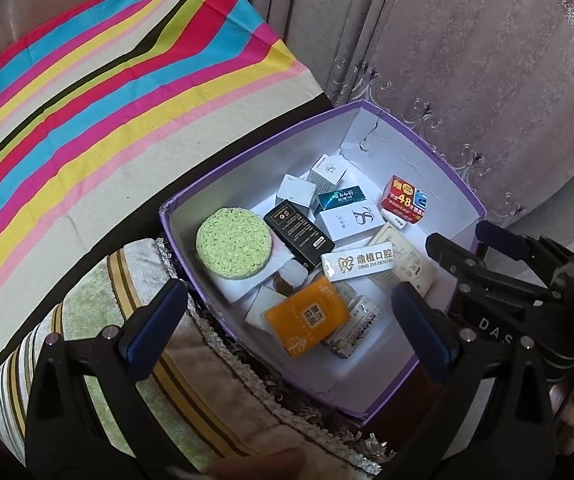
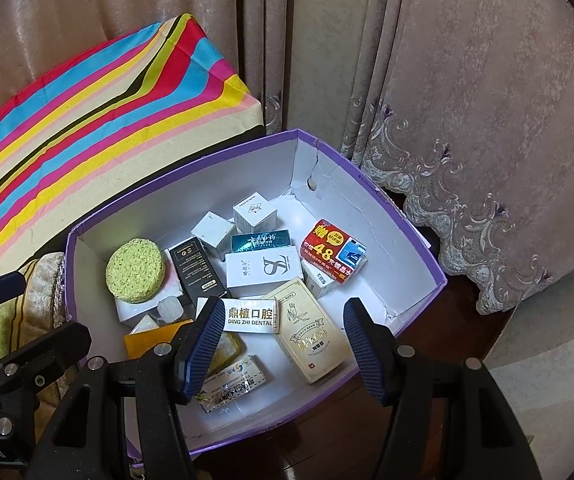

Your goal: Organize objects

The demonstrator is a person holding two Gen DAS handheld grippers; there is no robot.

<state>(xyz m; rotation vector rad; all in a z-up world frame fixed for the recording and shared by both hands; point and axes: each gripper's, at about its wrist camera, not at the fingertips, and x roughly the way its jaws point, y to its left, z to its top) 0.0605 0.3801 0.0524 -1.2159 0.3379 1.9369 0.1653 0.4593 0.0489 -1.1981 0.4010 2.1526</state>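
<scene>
Through the left wrist camera, the left gripper (image 1: 287,320) is hovering with its blue-padded fingers spread apart and holding nothing, above the near end of the purple-rimmed cardboard box with white inner walls (image 1: 463,188). The box is already holding what looks like the whole collection: a round green sponge disc (image 1: 234,243), a slim black carton (image 1: 299,236), an orange packet (image 1: 307,319), a white dental-clinic box with Chinese lettering (image 1: 358,265), a red promotional carton (image 1: 405,199) and several small white cartons further back. The striped multicoloured cloth (image 1: 87,92) beside the box is lying bare, so the gathering appears nearly or fully finished; only tidying inside the box may remain. The right gripper (image 1: 463,240) is showing at the box's far edge.

Through the right wrist camera, the right gripper (image 2: 285,344) is also hanging wide open and empty over the box's near wall (image 2: 271,424), just above a tall cream-coloured carton (image 2: 311,336) and the dental-clinic box (image 2: 251,317). The items are lying jumbled, some overlapping, none sorted into rows.
</scene>
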